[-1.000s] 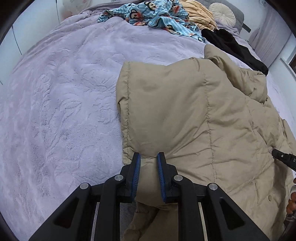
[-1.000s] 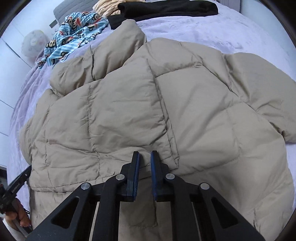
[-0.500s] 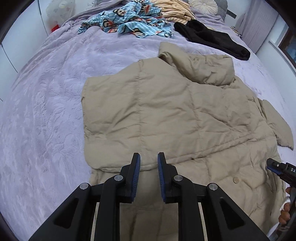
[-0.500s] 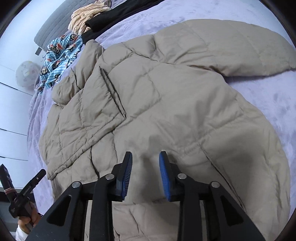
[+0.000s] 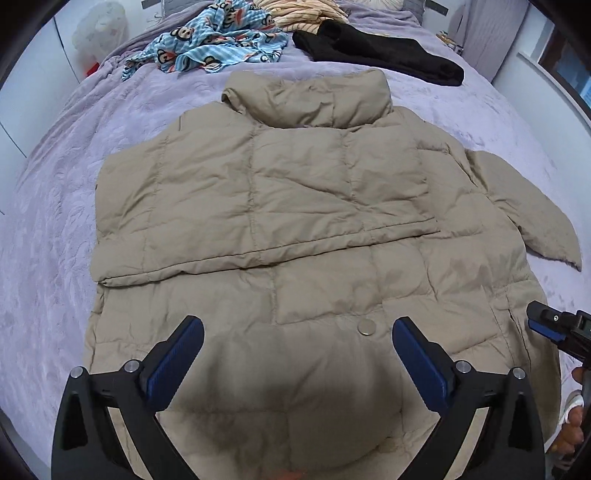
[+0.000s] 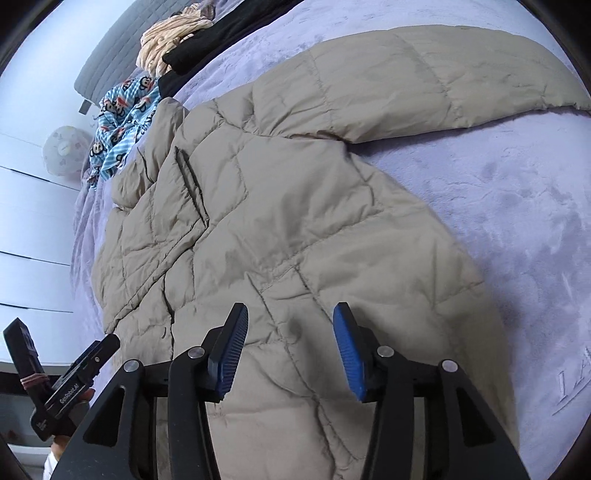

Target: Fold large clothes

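- Both tongs, left tongs and right tongs, gape wide, empty, above the puffer jacket.
- Next, I judge: pinch the sleeve at 3 o'clock and fold it inward flat.

tan quilted puffer jacket lies flat on lilac plush bedspread, collar at far end | one sleeve folded across its chest, other spread out right | beyond collar: blue monkey-print cloth left, black garment right, cream striped cloth behind them
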A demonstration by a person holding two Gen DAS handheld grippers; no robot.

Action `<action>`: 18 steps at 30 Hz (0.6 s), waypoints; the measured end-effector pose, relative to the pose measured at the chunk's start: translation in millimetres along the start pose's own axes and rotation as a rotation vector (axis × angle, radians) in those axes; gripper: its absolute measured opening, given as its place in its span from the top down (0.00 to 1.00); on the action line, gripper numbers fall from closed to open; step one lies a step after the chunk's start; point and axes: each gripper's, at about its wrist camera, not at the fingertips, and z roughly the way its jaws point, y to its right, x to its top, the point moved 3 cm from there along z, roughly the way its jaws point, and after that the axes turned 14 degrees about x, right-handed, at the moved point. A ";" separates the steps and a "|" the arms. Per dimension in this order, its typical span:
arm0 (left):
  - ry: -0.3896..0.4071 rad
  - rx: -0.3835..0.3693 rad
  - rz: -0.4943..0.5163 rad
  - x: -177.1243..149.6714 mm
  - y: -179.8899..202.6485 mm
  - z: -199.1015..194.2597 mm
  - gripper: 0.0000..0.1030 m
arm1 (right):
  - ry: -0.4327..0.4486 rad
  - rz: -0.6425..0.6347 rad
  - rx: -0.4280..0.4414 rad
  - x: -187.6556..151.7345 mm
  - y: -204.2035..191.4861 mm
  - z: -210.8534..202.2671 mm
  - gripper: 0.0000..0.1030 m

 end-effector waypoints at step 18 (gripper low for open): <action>-0.048 0.047 0.109 27.5 102.7 11.6 0.01 | 0.325 0.358 0.131 94.1 156.9 -107.4 0.00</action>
